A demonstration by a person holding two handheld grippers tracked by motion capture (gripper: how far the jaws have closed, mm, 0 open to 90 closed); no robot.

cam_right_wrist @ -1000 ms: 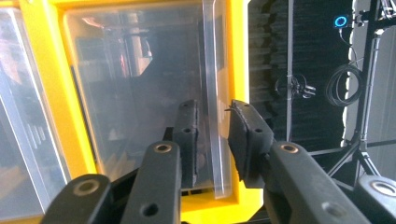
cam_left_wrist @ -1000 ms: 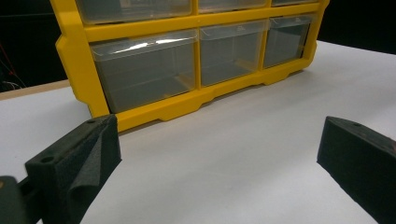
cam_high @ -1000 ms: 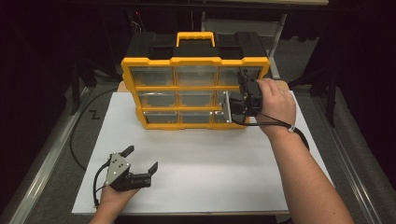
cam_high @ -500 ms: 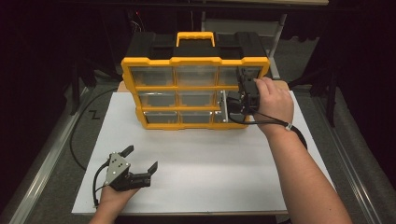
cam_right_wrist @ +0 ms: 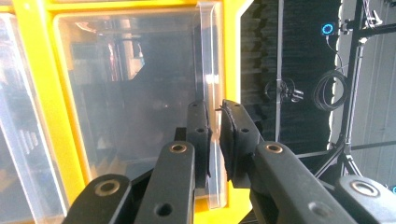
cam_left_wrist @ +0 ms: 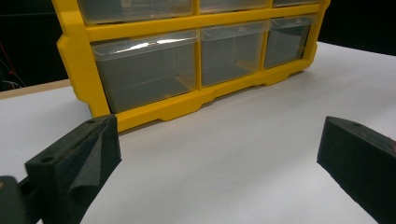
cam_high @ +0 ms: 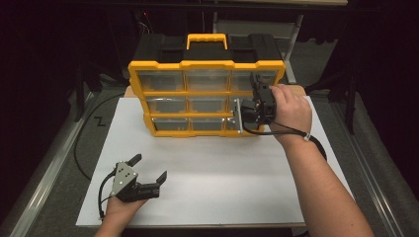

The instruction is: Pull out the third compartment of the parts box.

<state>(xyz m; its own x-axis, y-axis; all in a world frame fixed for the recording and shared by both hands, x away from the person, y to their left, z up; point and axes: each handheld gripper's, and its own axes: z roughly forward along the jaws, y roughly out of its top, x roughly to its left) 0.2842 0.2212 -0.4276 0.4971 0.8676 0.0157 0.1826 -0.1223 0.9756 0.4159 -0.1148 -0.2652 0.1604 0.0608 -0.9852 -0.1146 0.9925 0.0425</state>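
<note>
- Where the room fell off behind the table everything was dark, and I could pick out little there beyond some stands and a coiled cable [cam_right_wrist: 330, 88].
- Across the table lay a white board [cam_high: 212, 163], bare over most of its near half.
- At the far edge of that board stood a yellow organizer [cam_high: 206, 98] with a black top and a yellow carry handle [cam_high: 207, 42], upright, its face of clear drawers toward the person, three across and three down.
- Its drawers were see-through plastic in a yellow frame; glare and haze kept me from telling what, if anything, lay inside them.
- A forearm [cam_high: 321, 187] came in from the near right corner, cut off at the frame's edge, its hand wrapped round the right gripper [cam_high: 245, 112] against the organizer's right side.
- That gripper's jaws were pinched together on the clear lip of a right-column drawer [cam_right_wrist: 212, 93]; from above, the hand hid which row it belonged to.
- Down near the front left of the board the left gripper [cam_high: 148, 168] was held just above the surface, well apart from the organizer, jaws spread wide with nothing between them.
- Its hand was mostly cut off below.
</note>
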